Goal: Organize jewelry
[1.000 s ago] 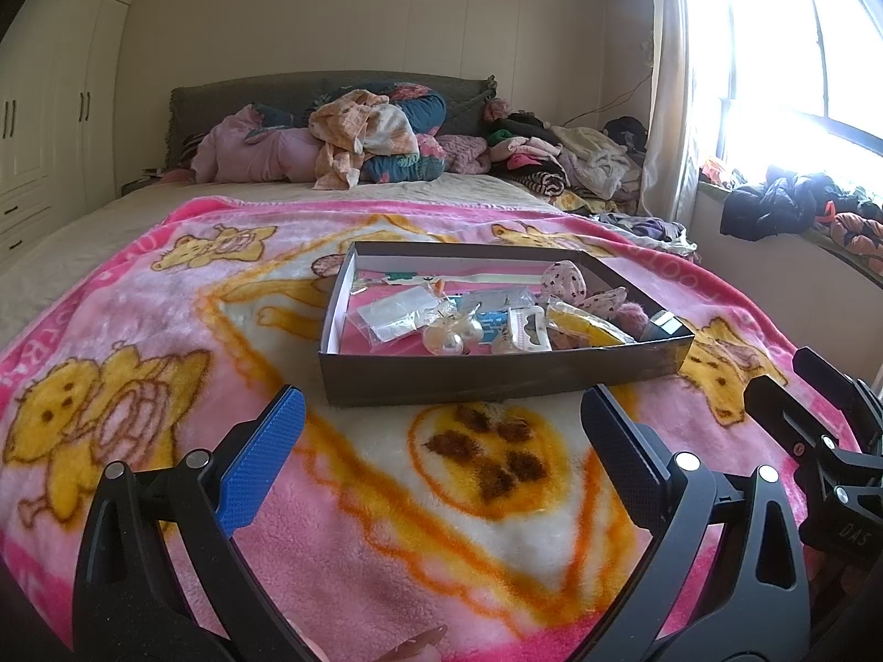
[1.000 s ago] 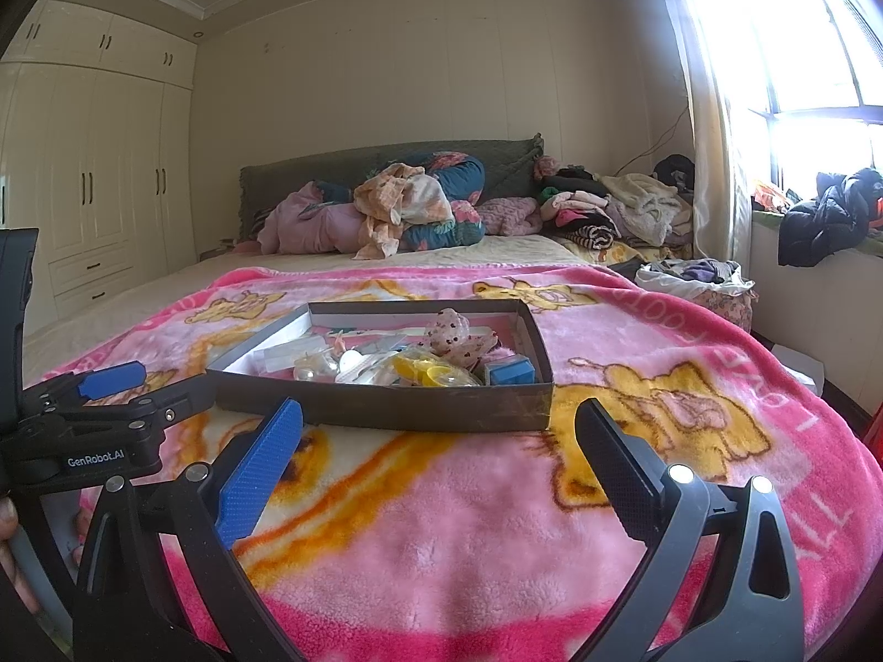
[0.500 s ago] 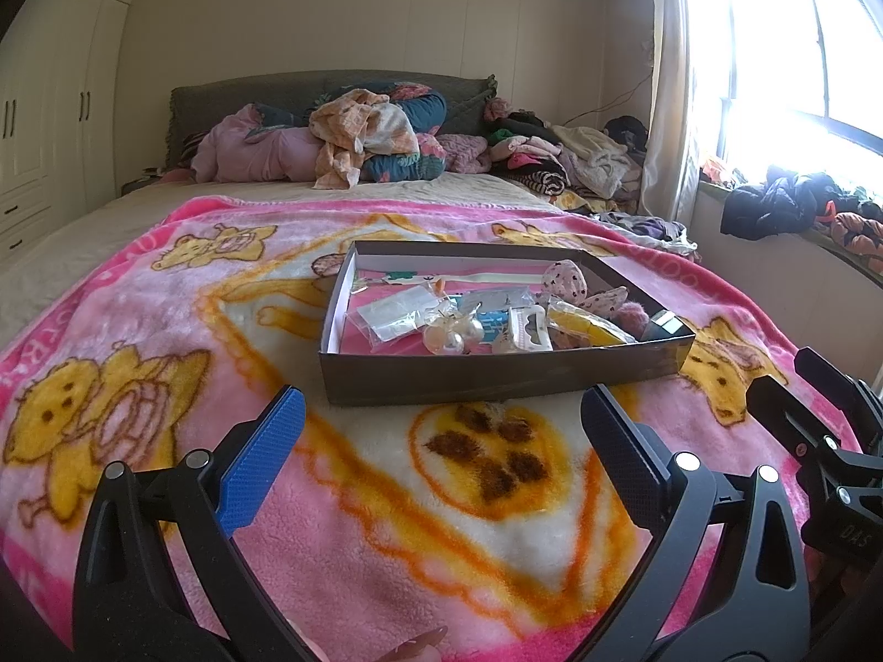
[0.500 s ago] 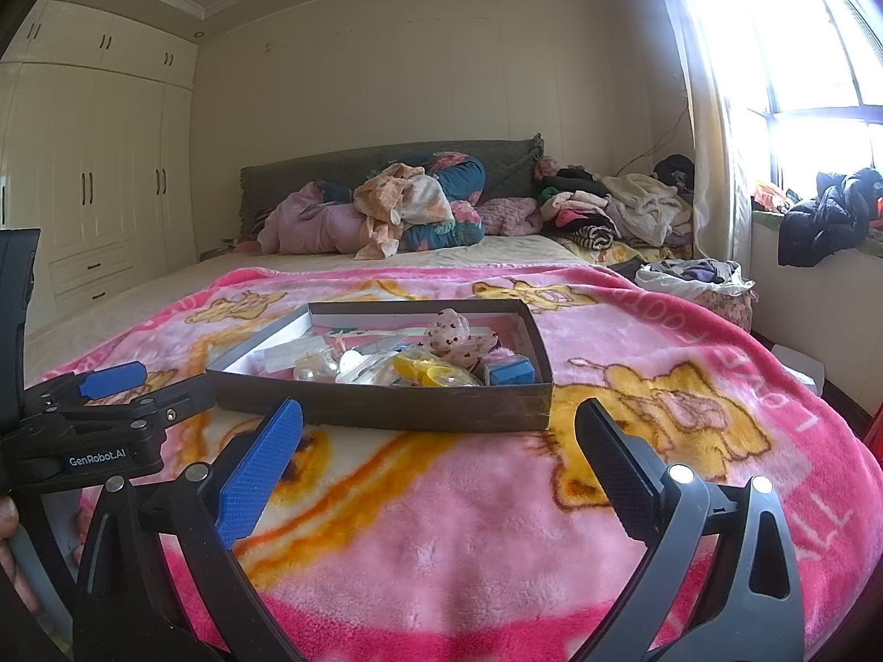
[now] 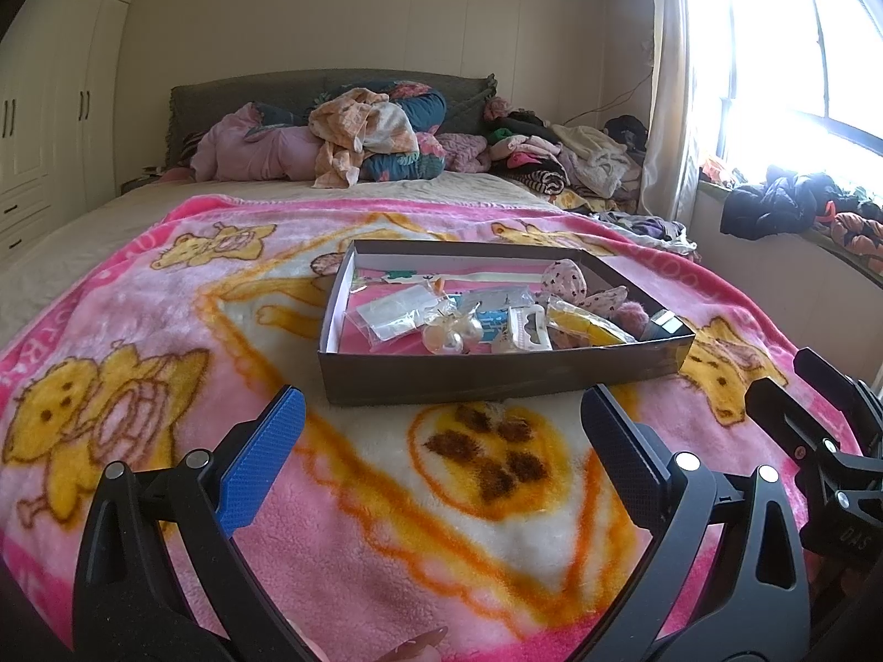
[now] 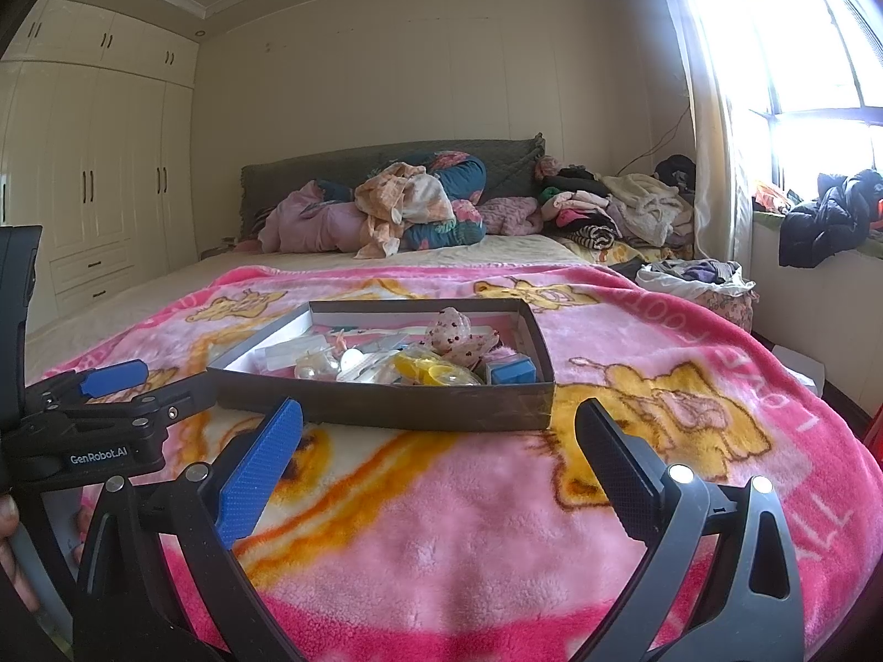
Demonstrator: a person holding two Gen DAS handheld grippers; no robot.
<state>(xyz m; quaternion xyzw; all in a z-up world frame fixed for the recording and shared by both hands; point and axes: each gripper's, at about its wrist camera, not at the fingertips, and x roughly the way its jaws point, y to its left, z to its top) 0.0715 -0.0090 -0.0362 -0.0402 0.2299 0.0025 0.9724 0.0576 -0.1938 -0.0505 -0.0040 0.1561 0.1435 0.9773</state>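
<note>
Both jaws apart, empty. Jewelry box (image 5: pixel 505 372) at 12 o'clock from left gripper (image 5: pixel 441 425), long axis crosswise; 11 o'clock from right gripper (image 6: pixel 439 436). Left nearer, likely.

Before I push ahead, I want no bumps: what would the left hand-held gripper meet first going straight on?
Probably the near wall of the box; the left hand-held gripper points at it, only blanket between.

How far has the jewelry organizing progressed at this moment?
Nothing looks sorted yet: the pearl ornaments, clear plastic bags and yellow piece lie mixed in the shallow dark cardboard box on the pink cartoon blanket. Nothing is in hand: the left gripper and right gripper are open and empty, short of the box. All sorting remains.
</note>
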